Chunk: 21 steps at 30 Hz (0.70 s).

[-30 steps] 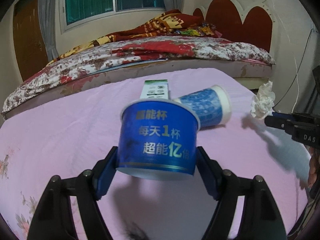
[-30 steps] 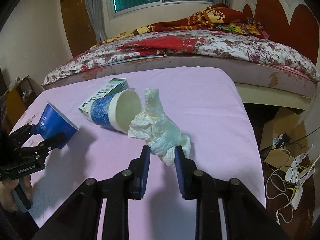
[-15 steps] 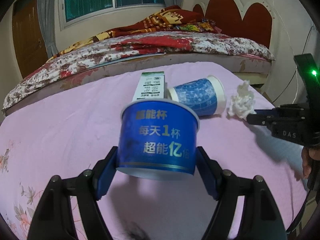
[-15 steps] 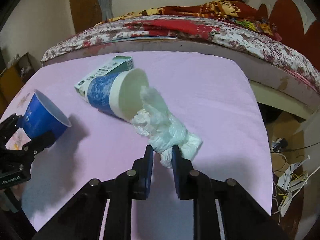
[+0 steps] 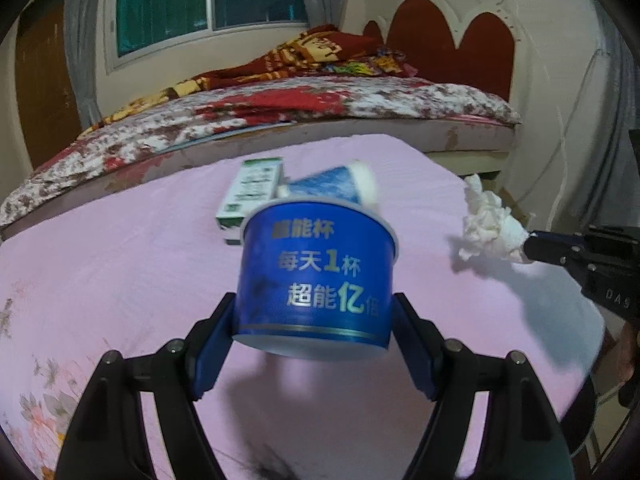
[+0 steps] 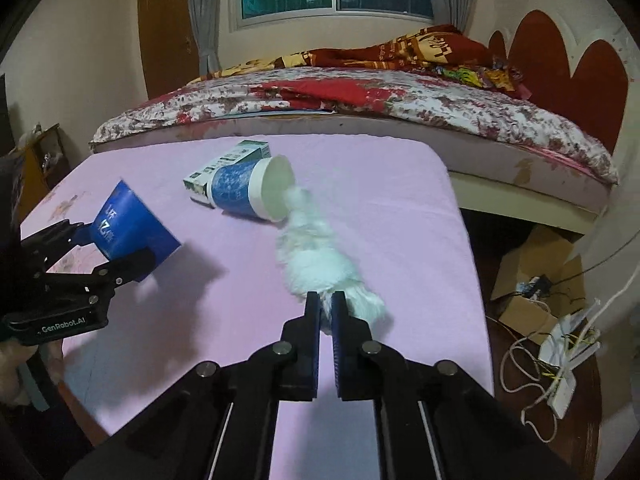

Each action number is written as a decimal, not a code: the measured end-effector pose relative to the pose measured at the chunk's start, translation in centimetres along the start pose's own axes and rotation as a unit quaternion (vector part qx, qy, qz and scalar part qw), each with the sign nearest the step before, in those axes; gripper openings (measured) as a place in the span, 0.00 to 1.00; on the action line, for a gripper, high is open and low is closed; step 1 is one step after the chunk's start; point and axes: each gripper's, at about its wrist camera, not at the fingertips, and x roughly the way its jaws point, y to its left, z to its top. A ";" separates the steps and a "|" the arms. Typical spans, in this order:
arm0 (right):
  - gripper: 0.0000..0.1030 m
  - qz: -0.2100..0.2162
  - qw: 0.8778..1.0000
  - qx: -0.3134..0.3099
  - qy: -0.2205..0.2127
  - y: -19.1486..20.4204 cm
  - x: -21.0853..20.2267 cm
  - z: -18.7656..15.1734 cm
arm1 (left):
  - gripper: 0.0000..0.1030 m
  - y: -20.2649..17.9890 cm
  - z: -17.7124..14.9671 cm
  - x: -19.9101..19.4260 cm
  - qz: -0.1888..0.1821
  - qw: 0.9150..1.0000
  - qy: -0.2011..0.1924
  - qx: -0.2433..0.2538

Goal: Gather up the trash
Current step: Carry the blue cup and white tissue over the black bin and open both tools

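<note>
My left gripper [image 5: 312, 320] is shut on a dark blue paper cup [image 5: 316, 276] with white lettering, held upright above the pink tabletop [image 5: 120, 280]. In the right wrist view that cup [image 6: 132, 232] shows tilted at the left. My right gripper [image 6: 326, 308] is closing tight on a crumpled white tissue [image 6: 316, 260], and its pads pinch the tissue's near end. The tissue [image 5: 488, 228] hangs off the tabletop. Behind it a lighter blue cup [image 6: 248, 192] lies on its side, mouth towards me, against a flat green-and-white box [image 6: 228, 162].
A bed [image 6: 360, 100] with a flowered cover runs behind the table. On the floor at the right lie cardboard [image 6: 532, 272] and a power strip with tangled cables [image 6: 560, 352]. The table's right edge [image 6: 472, 264] is close to my right gripper.
The right gripper's jaws have narrowed from a loose gap to a tight pinch on the tissue and lifted it off the cloth. The left gripper shifted a little with its cup.
</note>
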 end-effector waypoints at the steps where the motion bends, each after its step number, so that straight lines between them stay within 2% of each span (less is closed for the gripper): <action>1: 0.05 0.004 1.000 -0.001 -0.001 0.1 -0.6 -0.4 | 0.74 -0.5 -0.2 -0.2 -0.001 1.000 -0.001 0.002; 15: 0.05 0.019 1.000 0.019 0.012 0.3 0.8 -0.2 | 0.74 0.1 0.2 -0.6 -0.002 1.000 -0.001 -0.004; 21: 0.05 0.012 1.000 0.014 -0.012 0.9 -1.6 -0.5 | 0.74 -0.3 -0.1 -1.6 -0.006 1.000 -0.005 0.000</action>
